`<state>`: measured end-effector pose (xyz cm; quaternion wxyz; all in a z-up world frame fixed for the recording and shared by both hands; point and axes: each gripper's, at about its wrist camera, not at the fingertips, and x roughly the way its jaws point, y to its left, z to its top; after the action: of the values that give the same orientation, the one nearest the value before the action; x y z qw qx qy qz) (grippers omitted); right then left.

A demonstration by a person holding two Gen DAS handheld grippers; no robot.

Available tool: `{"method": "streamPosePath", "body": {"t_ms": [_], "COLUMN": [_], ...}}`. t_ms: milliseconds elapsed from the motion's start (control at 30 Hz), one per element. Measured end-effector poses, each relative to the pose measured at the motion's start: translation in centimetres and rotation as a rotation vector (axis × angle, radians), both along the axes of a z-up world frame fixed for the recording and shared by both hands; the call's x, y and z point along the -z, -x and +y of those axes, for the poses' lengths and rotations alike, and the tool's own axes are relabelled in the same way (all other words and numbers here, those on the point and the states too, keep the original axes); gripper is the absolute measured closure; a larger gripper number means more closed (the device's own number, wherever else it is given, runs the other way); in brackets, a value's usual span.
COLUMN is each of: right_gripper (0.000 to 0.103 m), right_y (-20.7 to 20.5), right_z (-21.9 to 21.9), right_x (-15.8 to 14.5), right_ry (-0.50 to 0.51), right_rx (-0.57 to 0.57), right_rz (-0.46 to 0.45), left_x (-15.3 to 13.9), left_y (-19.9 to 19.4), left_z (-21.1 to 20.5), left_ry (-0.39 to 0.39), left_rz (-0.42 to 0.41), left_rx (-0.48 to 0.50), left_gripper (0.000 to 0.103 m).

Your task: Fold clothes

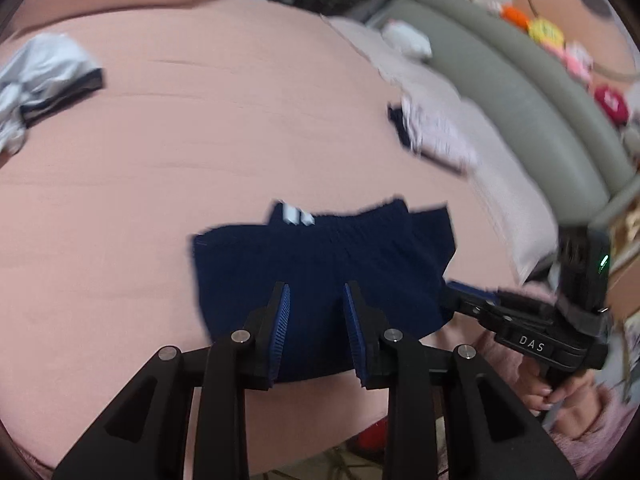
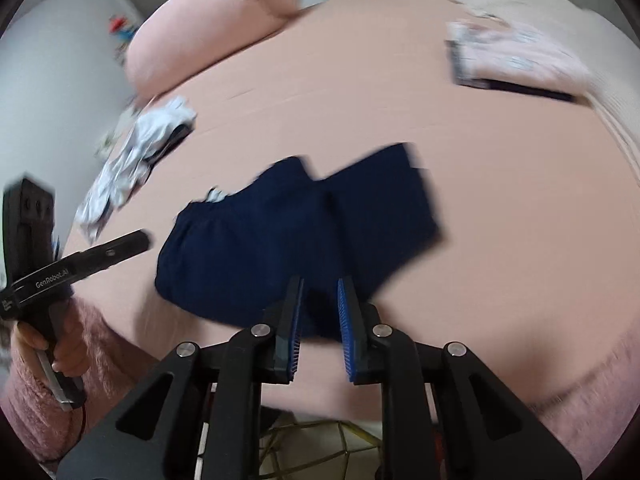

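Navy blue shorts point(image 1: 320, 276) lie folded on the pink bed point(image 1: 200, 140), elastic waistband away from me and a white tag at their top left. In the left wrist view my left gripper point(image 1: 316, 292) hovers open over the near part of the shorts, nothing between its blue pads. The right gripper's body point(image 1: 532, 332) shows at the right, held by a hand in a pink fuzzy sleeve. In the right wrist view my right gripper point(image 2: 320, 286) is open above the near edge of the shorts point(image 2: 296, 232). The left gripper point(image 2: 120, 246) shows at the left edge.
A crumpled grey-white garment point(image 1: 44, 80) with dark trim lies at the far left of the bed. A folded pink garment on a dark one point(image 2: 516, 64) sits at the far right. A pink pillow point(image 2: 216, 28) lies at the head. A grey sofa point(image 1: 520, 88) stands beyond.
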<state>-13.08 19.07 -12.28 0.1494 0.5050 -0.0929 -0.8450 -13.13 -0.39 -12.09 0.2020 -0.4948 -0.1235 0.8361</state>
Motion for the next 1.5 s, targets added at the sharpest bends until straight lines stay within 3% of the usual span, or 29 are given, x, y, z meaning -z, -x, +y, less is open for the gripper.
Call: {"method": "streamPosePath", "body": {"t_ms": [67,200,300,367,433,500,600,667,733,867,967,1033,1100,1133,1200,1267,1333,1400,1433,1500], "right_gripper": [0.084,0.084,0.087,0.087,0.083,0.079,0.076,0.077,0.081,0.079,0.077,0.077,0.077,0.077,0.076,0.073,0.067,0.067,0.067,0.07], "right_y": [1.6,3.1,4.5,3.7,3.1,2.7,2.7,3.1,3.3,3.1,2.8,2.9,3.0,3.0,2.8,2.6,2.4,2.2,2.2,2.3], "right_z": [-2.7,-5.9,-6.3,-4.0,-2.6,-2.5,-3.0,-2.8,-2.4,0.2,-0.5,-1.6,-2.5,-1.8,-0.1,1.1,0.8,1.1,1.3,1.8], "right_x": [0.3,-0.3,1.3,1.4,-0.1,-1.2,-0.7,1.2,2.0,-0.2,0.3,1.4,2.5,2.7,2.3,1.9,1.8,2.5,2.8,2.8], "right_ry": [-0.056,-0.114,-0.199,-0.157,-0.062,-0.033,-0.071,-0.093,-0.109,-0.06,-0.047,-0.124,-0.24,-0.235,-0.115,-0.026,-0.004,0.059,0.066,0.021], "right_rx": [-0.031,-0.107,-0.106,-0.071,-0.029,-0.029,-0.056,-0.065,-0.05,0.084,0.037,-0.008,-0.036,-0.005,0.058,0.102,0.073,0.041,0.041,0.058], "right_rz": [-0.032,-0.002,-0.033,-0.071,-0.057,-0.011,0.026,-0.026,-0.043,0.021,0.024,0.018,0.015,-0.002,-0.026,-0.031,-0.033,-0.07,-0.087,-0.089], "left_x": [0.8,1.5,1.5,-0.3,-2.1,-2.1,0.1,1.6,1.5,1.2,1.0,1.0,0.9,0.8,0.7,2.1,3.3,3.8,3.9,3.5], "left_y": [0.4,0.7,1.5,0.8,0.1,0.2,1.5,1.7,1.5,1.1,0.8,0.6,0.6,0.6,0.7,1.4,1.4,1.2,0.9,0.2], "left_z": [1.3,2.6,1.1,0.2,-0.7,-0.5,1.2,1.7,1.3,0.6,0.0,-0.6,-2.0,-2.6,-4.0,-4.2,-4.3,-4.0,-4.0,-4.1], "left_ry": [0.034,0.123,0.079,0.042,0.004,-0.008,0.056,0.151,0.148,0.141,0.136,0.144,0.086,0.057,0.0,-0.048,-0.1,-0.065,-0.007,0.04], "left_rz": [-0.015,-0.008,-0.039,0.031,0.102,0.109,0.044,0.015,0.018,0.025,0.03,0.03,0.013,0.005,-0.012,-0.086,-0.149,-0.163,-0.165,-0.141], "left_rx": [0.036,0.045,0.003,-0.015,-0.033,-0.029,-0.009,-0.02,-0.038,-0.075,-0.102,-0.096,-0.138,-0.158,-0.2,-0.192,-0.179,-0.19,-0.199,-0.212], "left_gripper": [0.073,0.073,0.073,0.071,0.058,0.053,0.053,0.053,0.048,0.047,0.047,0.047,0.047,0.047,0.046,0.046,0.046,0.046,0.046,0.046]}}
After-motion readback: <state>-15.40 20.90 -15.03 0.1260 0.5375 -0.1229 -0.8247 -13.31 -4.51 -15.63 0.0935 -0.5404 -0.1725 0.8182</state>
